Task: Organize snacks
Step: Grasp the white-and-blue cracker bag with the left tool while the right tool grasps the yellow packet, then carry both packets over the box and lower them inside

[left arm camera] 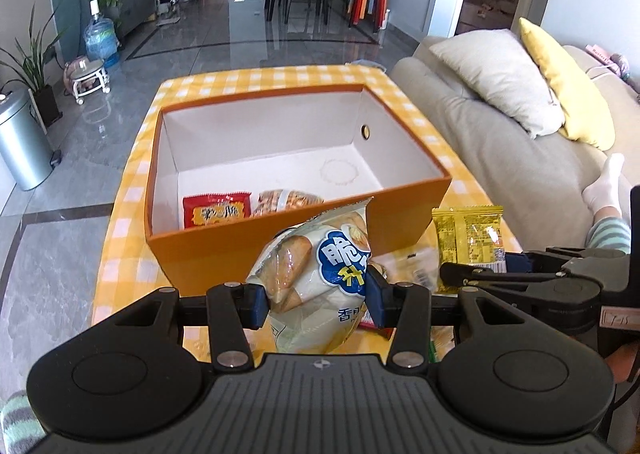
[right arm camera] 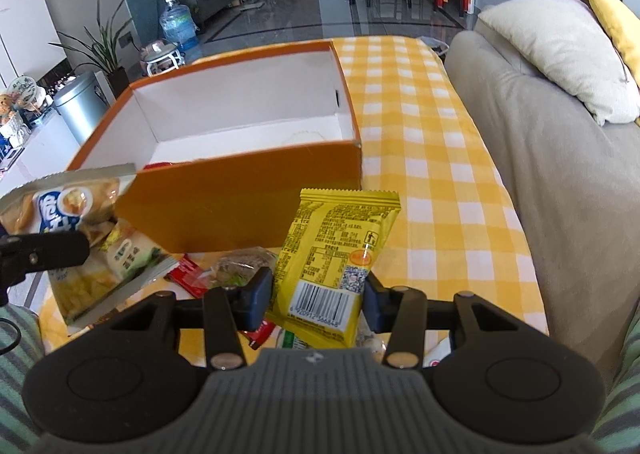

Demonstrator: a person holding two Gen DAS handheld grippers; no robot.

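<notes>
A: Report the left gripper (left arm camera: 318,304).
B: Its blue pads (left arm camera: 256,304) are clamped on a white bag of biscuits (left arm camera: 316,274), one pad on each side. The bag stands tilted, its top edge leaning toward 1 o'clock, just in front of the orange box (left arm camera: 256,250).

A: And the right gripper (right arm camera: 318,300)?
B: Clamped on a yellow packet (right arm camera: 336,258). The barcode end sits between the pads; the crimped end points to 12 o'clock, toward the box's near wall.

A: Contents of the box?
B: In the left wrist view, a red packet (left arm camera: 218,210) lies flat against the near wall at 11 o'clock from the biscuit bag. A clear pack of brown snacks (left arm camera: 288,200) lies just beside it, at its 3 o'clock. The remaining floor is bare white.

A: Surroundings?
B: The box rests on a yellow checked cloth (right arm camera: 420,158). Loose snack packets (right arm camera: 120,262) lie on the cloth at 9 o'clock from the right gripper. A grey sofa (right arm camera: 560,158) with a pale cushion (right arm camera: 560,50) lies at 3 o'clock.
</notes>
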